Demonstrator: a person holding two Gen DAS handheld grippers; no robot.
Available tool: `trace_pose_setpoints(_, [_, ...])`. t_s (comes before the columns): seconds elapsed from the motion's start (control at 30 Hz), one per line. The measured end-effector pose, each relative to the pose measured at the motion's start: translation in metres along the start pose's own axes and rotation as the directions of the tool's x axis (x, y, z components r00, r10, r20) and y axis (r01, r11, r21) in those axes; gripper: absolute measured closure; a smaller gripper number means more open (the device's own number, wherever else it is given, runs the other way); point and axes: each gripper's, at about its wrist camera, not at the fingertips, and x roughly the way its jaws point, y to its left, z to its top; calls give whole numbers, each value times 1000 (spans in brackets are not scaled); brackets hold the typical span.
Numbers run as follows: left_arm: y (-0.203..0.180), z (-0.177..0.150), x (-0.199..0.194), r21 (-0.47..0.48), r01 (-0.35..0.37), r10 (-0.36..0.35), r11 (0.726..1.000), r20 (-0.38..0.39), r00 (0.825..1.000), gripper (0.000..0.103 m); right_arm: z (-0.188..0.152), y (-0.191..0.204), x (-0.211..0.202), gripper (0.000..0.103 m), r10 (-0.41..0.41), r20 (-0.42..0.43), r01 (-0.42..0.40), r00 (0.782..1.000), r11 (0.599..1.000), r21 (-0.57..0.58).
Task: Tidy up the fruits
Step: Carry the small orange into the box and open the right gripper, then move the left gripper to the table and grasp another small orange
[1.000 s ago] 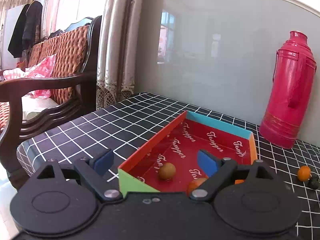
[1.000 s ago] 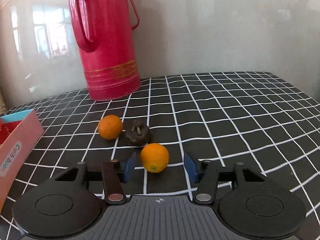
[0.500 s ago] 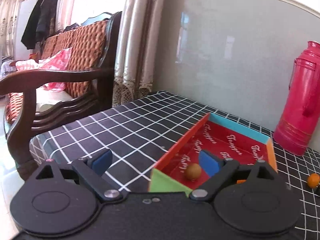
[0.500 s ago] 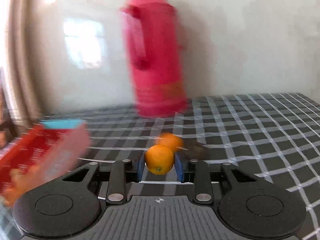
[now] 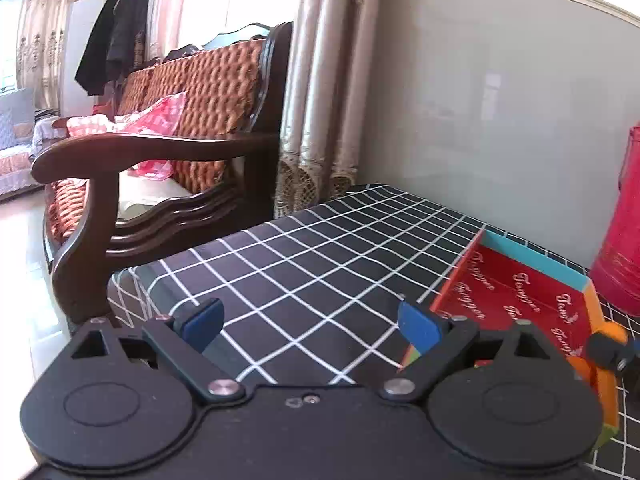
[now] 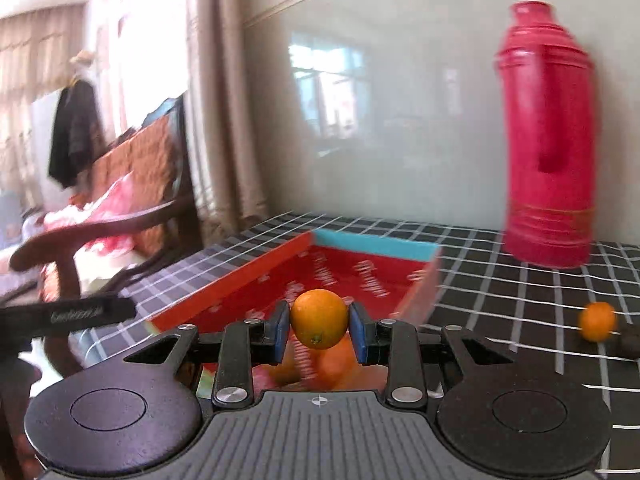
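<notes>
My right hand-held gripper [image 6: 319, 327] is clamped on an orange [image 6: 319, 318], both pads pressing its sides, held above the near end of the red tray [image 6: 344, 276]. Blurred orange fruit lies in the tray under it. My left hand-held gripper [image 5: 310, 320] has its jaws wide apart with nothing between them, over the checked bench [image 5: 320, 264] just left of the tray. Right of the tray, another orange [image 6: 597, 321] sits touching a dark fruit [image 6: 630, 342]. Behind them, beyond the tray's far right corner, stands a red thermos [image 6: 548, 140].
</notes>
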Motion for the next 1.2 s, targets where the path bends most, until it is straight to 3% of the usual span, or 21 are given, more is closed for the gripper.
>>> trace_pose_setpoints(0.1, [8,2,2,-21,-7,7,1000,-4,1000,15,-6,11,5,71,9,-21,-10,1000,999,-37])
trace_pose_setpoints(0.17, [9,2,2,-29,-8,8,1000,-5,1000,15,-7,15,10,64,9,-19,-10,1000,998,-58])
trace_pose_setpoints(0.23, [10,2,2,-30,-6,6,1000,-6,1000,15,-7,16,3,23,-19,21,20,1000,998,-65])
trace_pose_setpoints(0.27, [10,2,2,-29,-5,4,1000,-6,1000,15,-7,15,-1,18,-42,54,45,998,997,-66])
trace_pose_setpoints(0.5, [4,1,1,-13,6,-6,1000,-4,1000,15,0,1,-17,15,-140,116,146,983,988,-42])
trace_pose_setpoints(0.63, [-4,-1,-1,1,16,-16,1000,-1,1000,15,1,-12,-29,0,-226,142,231,964,973,-20])
trace_pose_setpoints(0.93, [-37,-7,-14,60,68,-70,996,38,997,14,0,-49,-54,0,-383,128,381,915,924,46])
trace_pose_setpoints(1.1, [-63,-11,-26,106,134,-142,985,77,987,14,-4,-77,-72,0,-489,101,481,866,872,92])
trace_pose_setpoints(1.2, [-82,-16,-34,144,181,-195,973,92,976,13,-7,-97,-85,0,-573,74,563,816,817,124])
